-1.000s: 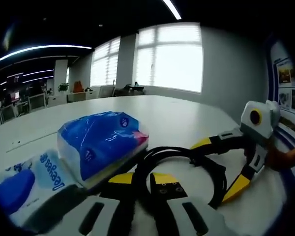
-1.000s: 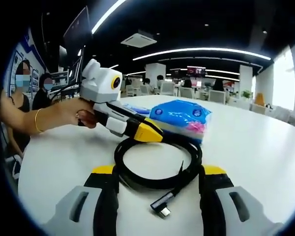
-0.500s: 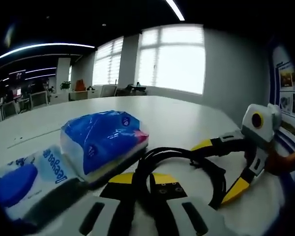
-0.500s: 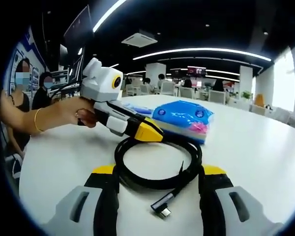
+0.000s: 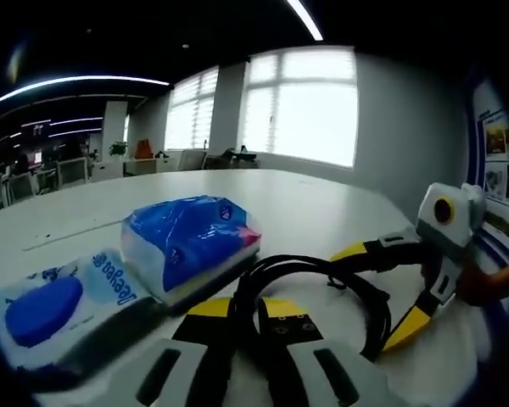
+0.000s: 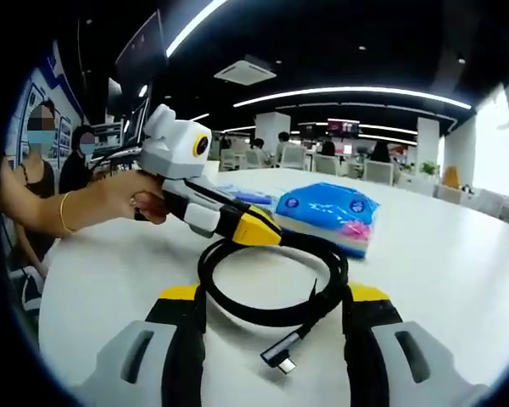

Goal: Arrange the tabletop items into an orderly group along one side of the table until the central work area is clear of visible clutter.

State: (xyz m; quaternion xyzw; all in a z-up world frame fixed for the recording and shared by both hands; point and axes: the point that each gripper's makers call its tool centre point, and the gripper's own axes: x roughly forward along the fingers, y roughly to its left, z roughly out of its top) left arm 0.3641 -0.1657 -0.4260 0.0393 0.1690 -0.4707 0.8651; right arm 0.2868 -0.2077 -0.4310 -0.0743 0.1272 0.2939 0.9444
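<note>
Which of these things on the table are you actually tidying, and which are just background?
Part of the job:
black cable, coiled
blue tissue pack
flat wipes packet
left gripper, jaws shut on the cable
right gripper, jaws open around the coil

Just there:
white table
office chairs
window

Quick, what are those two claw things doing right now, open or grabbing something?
Left gripper: shut on the black cable.
Right gripper: open, its jaws standing either side of the cable coil, gripping nothing.
</note>
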